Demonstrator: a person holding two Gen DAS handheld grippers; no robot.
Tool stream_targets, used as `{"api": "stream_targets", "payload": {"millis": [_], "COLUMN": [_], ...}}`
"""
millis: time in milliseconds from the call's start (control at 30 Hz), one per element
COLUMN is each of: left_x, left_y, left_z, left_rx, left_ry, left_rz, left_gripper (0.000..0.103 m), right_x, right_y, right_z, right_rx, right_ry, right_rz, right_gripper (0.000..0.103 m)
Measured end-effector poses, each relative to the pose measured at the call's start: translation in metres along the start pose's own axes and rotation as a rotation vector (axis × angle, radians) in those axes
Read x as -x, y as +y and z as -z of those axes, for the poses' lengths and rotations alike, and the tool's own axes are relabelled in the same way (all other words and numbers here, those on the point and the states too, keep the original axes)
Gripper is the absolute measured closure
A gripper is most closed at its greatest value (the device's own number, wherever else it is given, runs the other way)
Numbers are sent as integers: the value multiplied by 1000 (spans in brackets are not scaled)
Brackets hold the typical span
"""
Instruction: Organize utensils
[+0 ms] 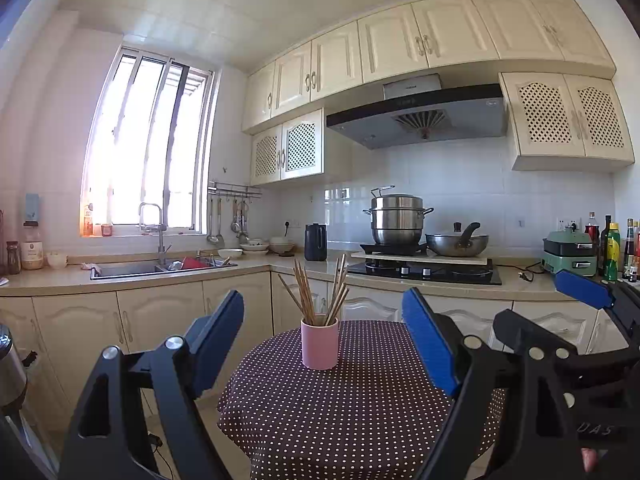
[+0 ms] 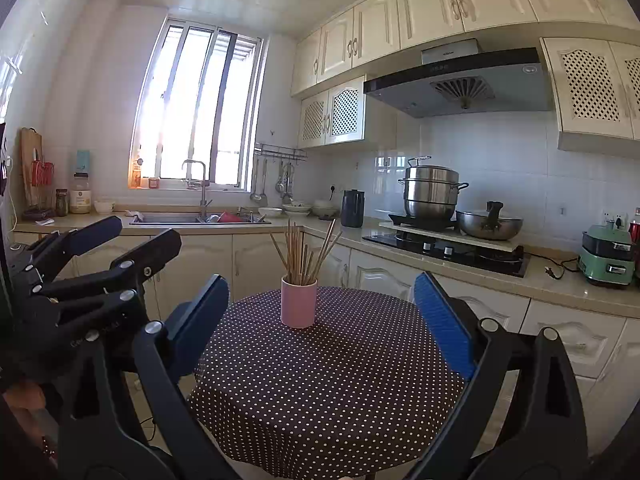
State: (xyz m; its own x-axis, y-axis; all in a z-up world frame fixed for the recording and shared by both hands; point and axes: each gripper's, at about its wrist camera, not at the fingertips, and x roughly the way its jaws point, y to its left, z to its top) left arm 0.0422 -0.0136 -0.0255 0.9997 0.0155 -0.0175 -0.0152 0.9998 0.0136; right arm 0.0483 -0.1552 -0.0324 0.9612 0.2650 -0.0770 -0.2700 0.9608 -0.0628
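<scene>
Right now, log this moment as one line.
left gripper: open, empty | right gripper: open, empty | chopsticks: upright in pink cup | cup: on dotted tablecloth

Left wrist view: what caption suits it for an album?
Two open tools face a pink cup of chopsticks on a dotted tablecloth.

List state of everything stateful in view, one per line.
left gripper: open, holding nothing
right gripper: open, holding nothing
pink cup: upright on the table, full of chopsticks
chopsticks: standing in the cup, fanned out
steamer pot: on the stove, lid on
wok: on the stove, lid on
upper cabinets: doors shut
sink: dishes inside on the right side
</scene>
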Motion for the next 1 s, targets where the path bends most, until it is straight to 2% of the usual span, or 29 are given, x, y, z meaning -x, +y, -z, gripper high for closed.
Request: {"api": "stream_targets", "payload": {"millis": [1000], "left_x": [6], "left_y": [-2], "left_z": [5], "left_rx": [-24], "left_ry": [-12], "left_rz": [-17], "left_gripper": [23], "right_x": [2], "right_y": [-2], "right_z": [6], "right_rx": [-13], "right_ry": [15], "right_rz": [5], "right_gripper": [11]}}
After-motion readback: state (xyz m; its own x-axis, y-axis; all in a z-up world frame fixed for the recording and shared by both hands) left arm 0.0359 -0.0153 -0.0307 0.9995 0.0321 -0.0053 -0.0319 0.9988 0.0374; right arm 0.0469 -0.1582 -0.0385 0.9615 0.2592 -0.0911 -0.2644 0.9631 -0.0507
